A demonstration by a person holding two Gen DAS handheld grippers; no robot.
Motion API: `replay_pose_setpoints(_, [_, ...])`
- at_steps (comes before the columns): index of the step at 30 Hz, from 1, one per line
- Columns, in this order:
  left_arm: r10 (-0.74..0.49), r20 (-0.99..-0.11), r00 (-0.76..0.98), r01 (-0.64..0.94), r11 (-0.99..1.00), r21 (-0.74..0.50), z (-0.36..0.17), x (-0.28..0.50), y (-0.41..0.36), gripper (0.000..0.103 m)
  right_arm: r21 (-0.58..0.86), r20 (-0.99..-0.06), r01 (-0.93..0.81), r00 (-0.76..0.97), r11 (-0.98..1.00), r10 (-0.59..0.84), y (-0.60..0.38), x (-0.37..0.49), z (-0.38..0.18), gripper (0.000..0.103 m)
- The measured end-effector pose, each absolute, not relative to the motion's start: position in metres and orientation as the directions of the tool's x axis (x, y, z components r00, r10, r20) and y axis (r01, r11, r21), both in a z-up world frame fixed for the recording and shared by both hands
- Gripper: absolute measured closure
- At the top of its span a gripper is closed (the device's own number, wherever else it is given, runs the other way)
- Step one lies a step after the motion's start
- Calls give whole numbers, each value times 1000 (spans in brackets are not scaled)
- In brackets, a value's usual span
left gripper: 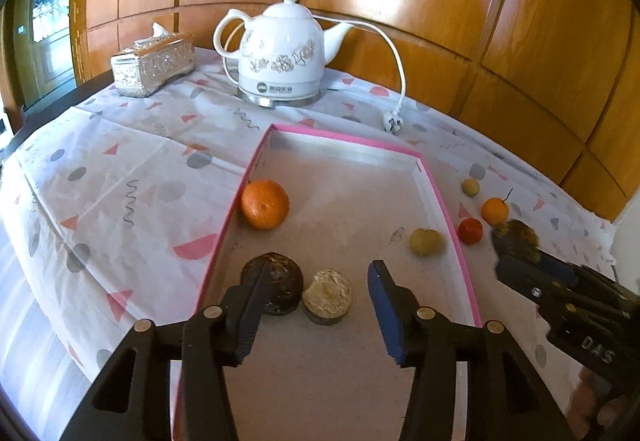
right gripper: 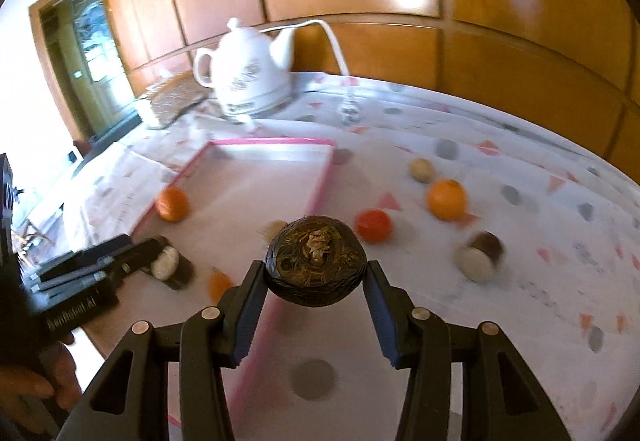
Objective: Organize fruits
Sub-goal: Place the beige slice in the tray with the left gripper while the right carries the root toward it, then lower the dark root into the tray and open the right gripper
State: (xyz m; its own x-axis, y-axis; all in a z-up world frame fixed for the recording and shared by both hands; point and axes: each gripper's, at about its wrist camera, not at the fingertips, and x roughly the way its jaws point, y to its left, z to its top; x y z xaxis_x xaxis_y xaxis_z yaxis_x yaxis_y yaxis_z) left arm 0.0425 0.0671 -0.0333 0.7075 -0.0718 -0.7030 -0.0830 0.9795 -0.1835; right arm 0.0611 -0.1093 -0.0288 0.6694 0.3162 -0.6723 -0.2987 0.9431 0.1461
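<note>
The right gripper (right gripper: 316, 273) has its jaws squeezed on a dark round fruit (right gripper: 316, 261), held up just over the pink tray's (left gripper: 444, 201) edge. The left gripper (left gripper: 316, 293) hangs over the tray with jaws wide apart, near an orange (left gripper: 265, 203)

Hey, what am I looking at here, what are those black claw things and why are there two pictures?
The claws are two hand-held grippers; a person carries one in each hand. Each has a camera looking forward along its fingers, which gives the two pictures. In the left view, the left gripper hangs open over a pink-rimmed tray holding an orange, a yellowish fruit and two dark round pieces. In the right view, the right gripper is shut on a dark round fruit. More fruit, such as a red one, lies loose on the patterned tablecloth. A white electric kettle and tissue box stand behind.
</note>
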Motion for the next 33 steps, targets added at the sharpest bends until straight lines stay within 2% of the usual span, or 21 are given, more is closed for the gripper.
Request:
replay_pose_setpoints(11, [-15, -680, 733, -169, 964, -204, -23, 36, 101, 46, 141, -684, -381, 630, 914, 368, -66, 76, -27, 53])
replay_pose_setpoints(15, [38, -653, 757, -225, 952, -205, -13, 36, 123, 39, 170, -690, -382, 612, 908, 387, -59, 86, -27, 52])
replay_pose_setpoints(22, [86, -677, 731, -305, 928, -212, -22, 34, 151, 37, 212, -689, -361, 604, 908, 401, -54, 91, -32, 51])
replay_pose_setpoints(33, [64, -680, 731, -244, 955, -171, -22, 31, 123, 27, 221, -701, -303, 612, 927, 367, -73, 74, -43, 51])
